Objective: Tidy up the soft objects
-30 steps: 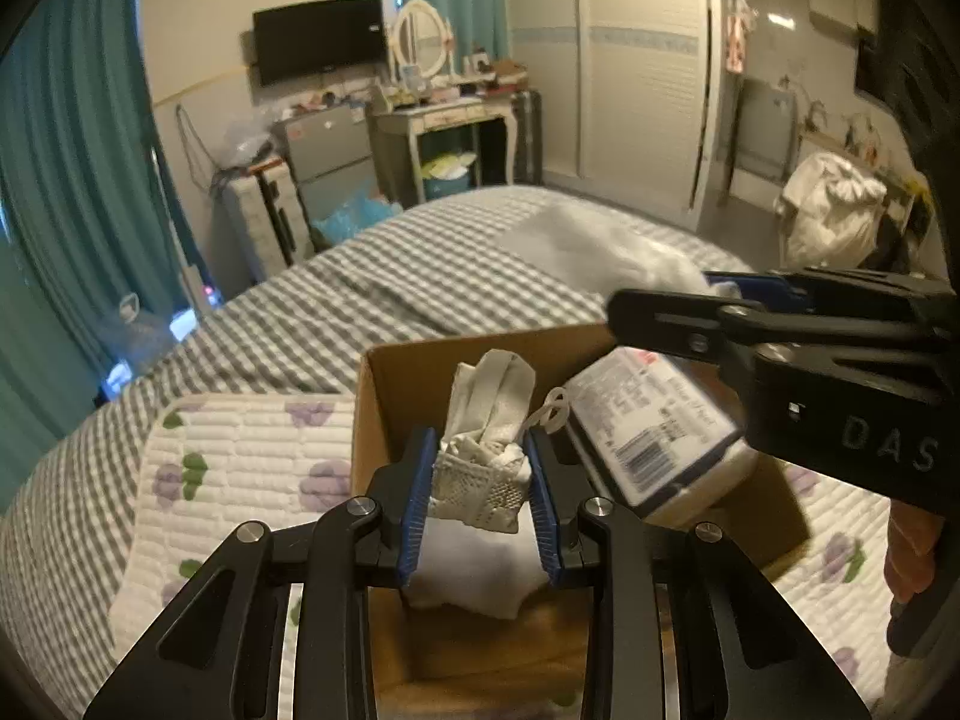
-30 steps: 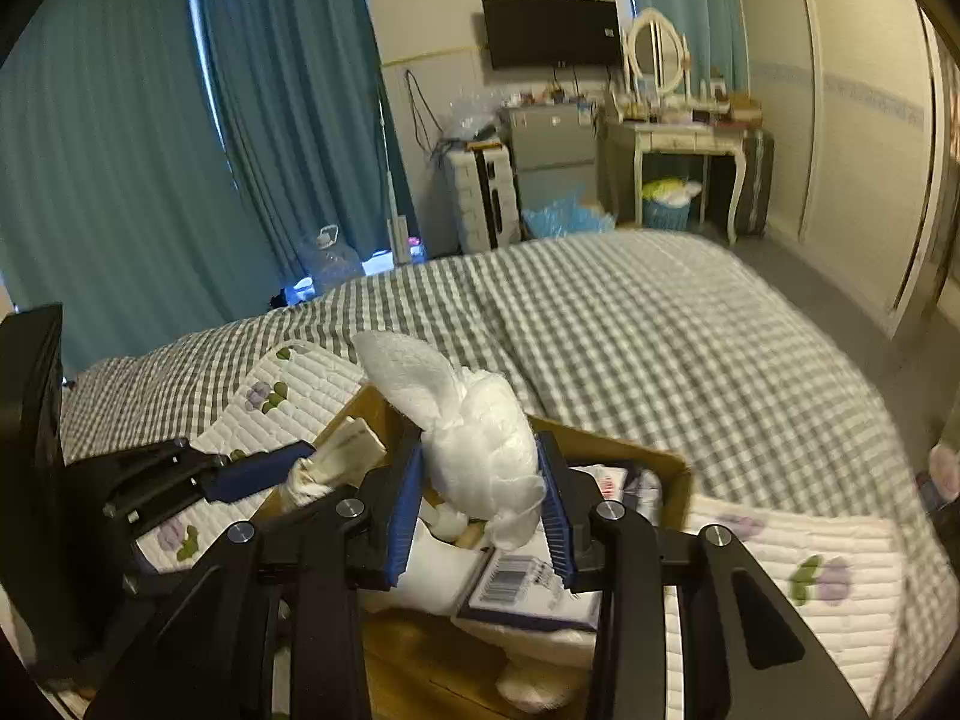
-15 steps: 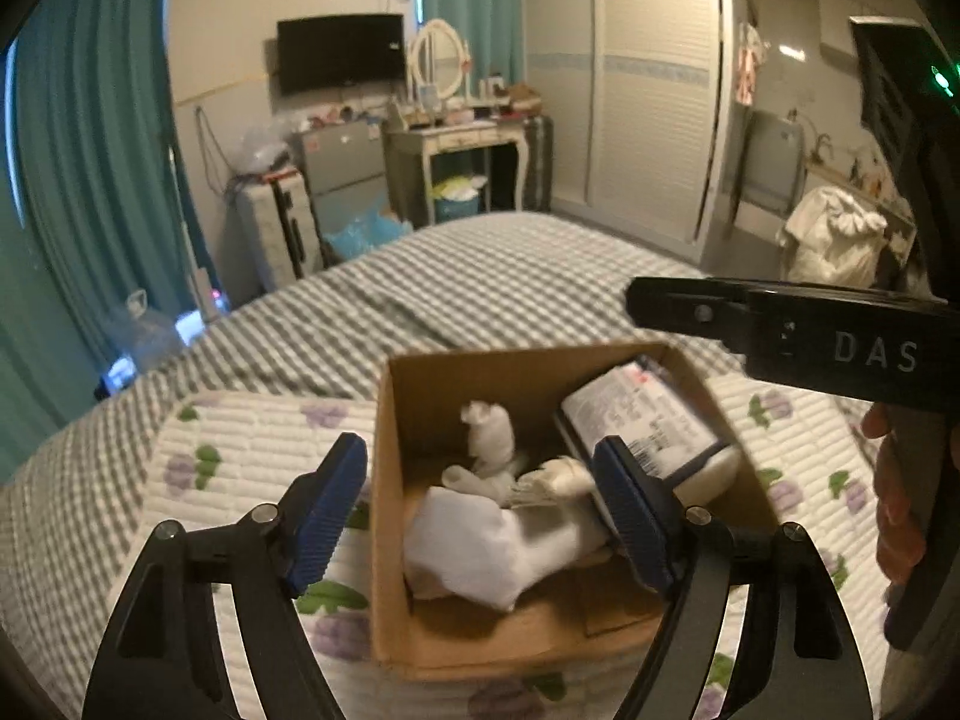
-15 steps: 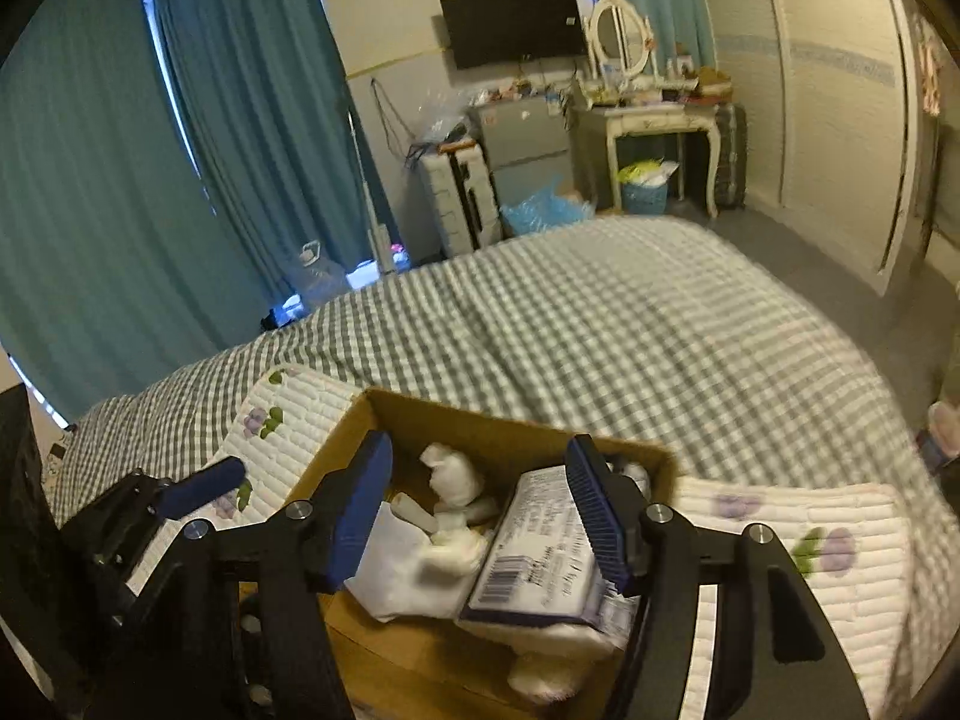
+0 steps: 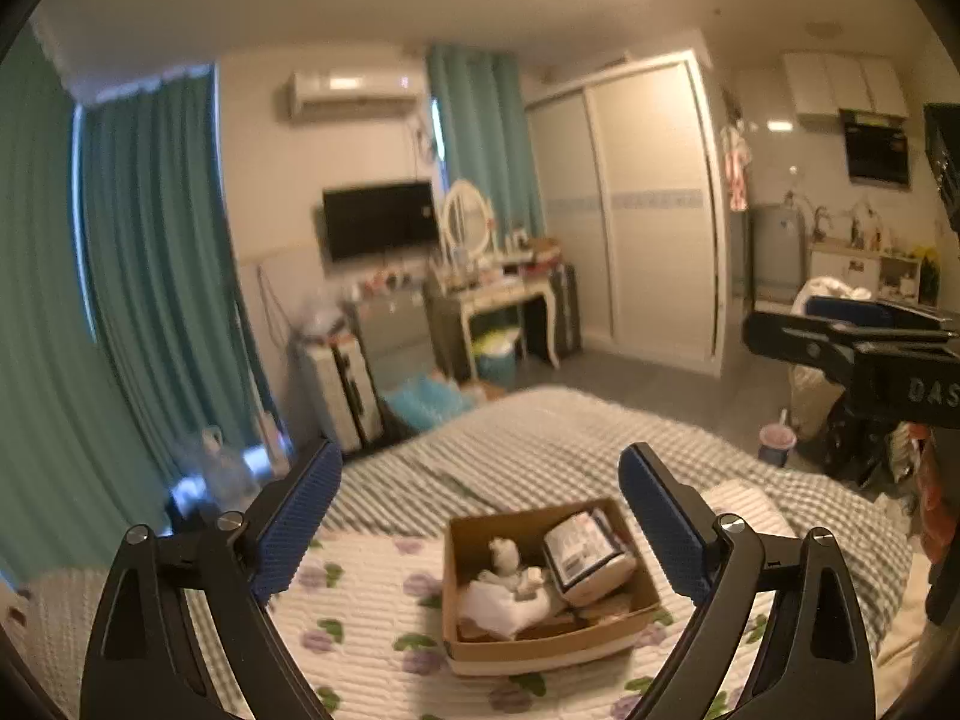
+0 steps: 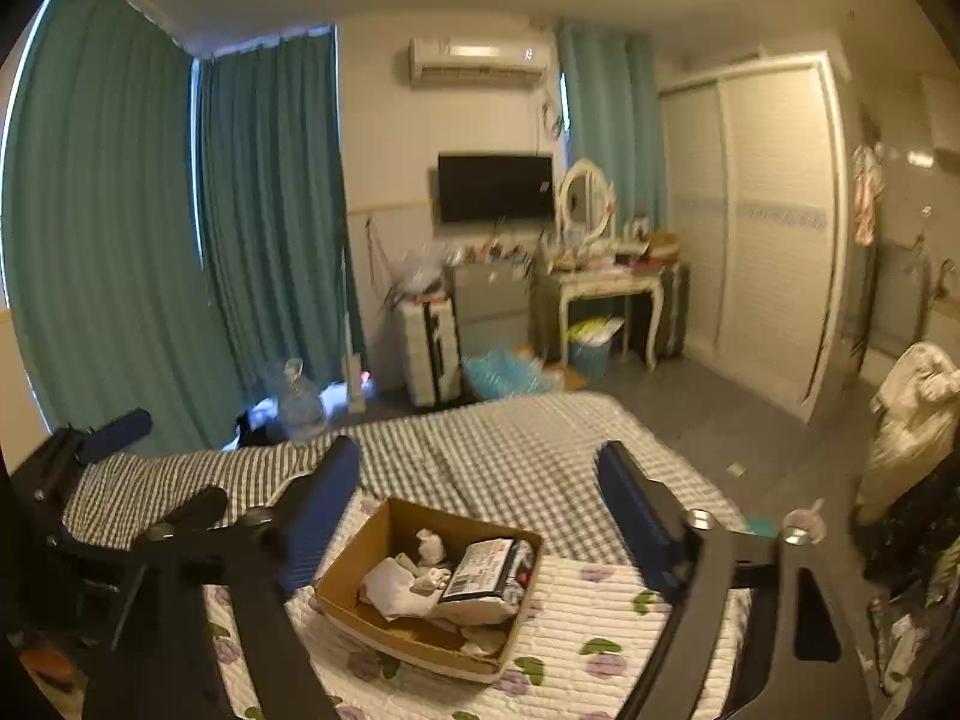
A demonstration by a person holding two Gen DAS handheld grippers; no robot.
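Observation:
A brown cardboard box (image 5: 468, 540) (image 6: 366, 546) sits on a quilted floral mat on the bed. Inside lie white soft socks or cloths (image 5: 507, 591) (image 6: 399, 582) and a white packet with a printed label (image 5: 585, 552) (image 6: 483, 570). My left gripper (image 5: 480, 516) is open and empty, raised well above and behind the box. My right gripper (image 6: 480, 498) is open and empty too, also high above the box. The right gripper shows at the right edge of the left wrist view (image 5: 852, 348); the left gripper shows at the left of the right wrist view (image 6: 108, 438).
The floral mat (image 5: 360, 618) (image 6: 600, 618) lies on a grey checked bedspread (image 5: 540, 450) (image 6: 510, 450). Beyond the bed stand teal curtains (image 6: 180, 240), a suitcase (image 6: 429, 354), a dressing table (image 6: 606, 288) and a white wardrobe (image 6: 762, 228).
Both grippers opened and let their white soft items fall into the box. Both then pulled up and back, so the box now looks small and far.

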